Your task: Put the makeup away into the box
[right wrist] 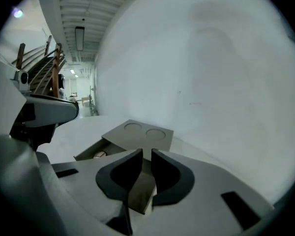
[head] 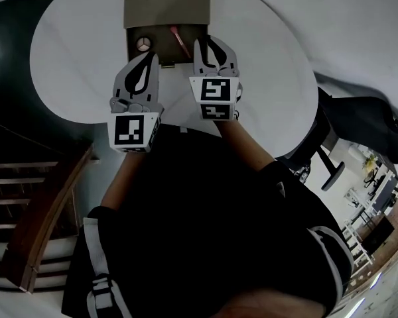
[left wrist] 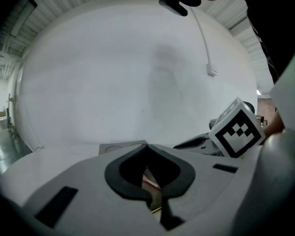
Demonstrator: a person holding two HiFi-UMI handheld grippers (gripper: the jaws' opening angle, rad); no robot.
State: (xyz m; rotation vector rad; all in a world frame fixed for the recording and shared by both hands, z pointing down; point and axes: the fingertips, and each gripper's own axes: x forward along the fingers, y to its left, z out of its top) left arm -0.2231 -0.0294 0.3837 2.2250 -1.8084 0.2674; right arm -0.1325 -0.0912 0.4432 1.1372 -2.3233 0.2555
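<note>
Head view – table: round white table (head: 73,52), filling the upper half of the frame.
Head view – box: tan box (head: 166,2) at top centre, its lid bearing two round recesses; its drawer (head: 162,50) is pulled out toward the bottom of the frame.
Head view – makeup: round compact (head: 144,43) at the drawer's left end, pink stick (head: 180,39) lying slantwise to the right of it. Both are inside the drawer.
Head view – grippers: left gripper (head: 148,61) at the drawer's lower left edge, right gripper (head: 209,44) over its right edge.
Left gripper view – jaws: tips meet at lower centre and grip nothing. Through the opening beneath them the pink stick (left wrist: 150,182) shows, down in the drawer.
Left gripper view – surroundings: box lid just beyond the tips; a white cord (left wrist: 202,38) trails across the table at upper right.
Right gripper view – jaws: a narrow gap between the tips. No grip is evident; only tan box surface shows through.
Right gripper view – box: lid at centre, open drawer to its left with the compact inside.
Step in hand: stowing looks finished; no makeup is visible on the table.
Next move: probably shutting the drawer, with a level push on its front, jaws clear of the contents.
</note>
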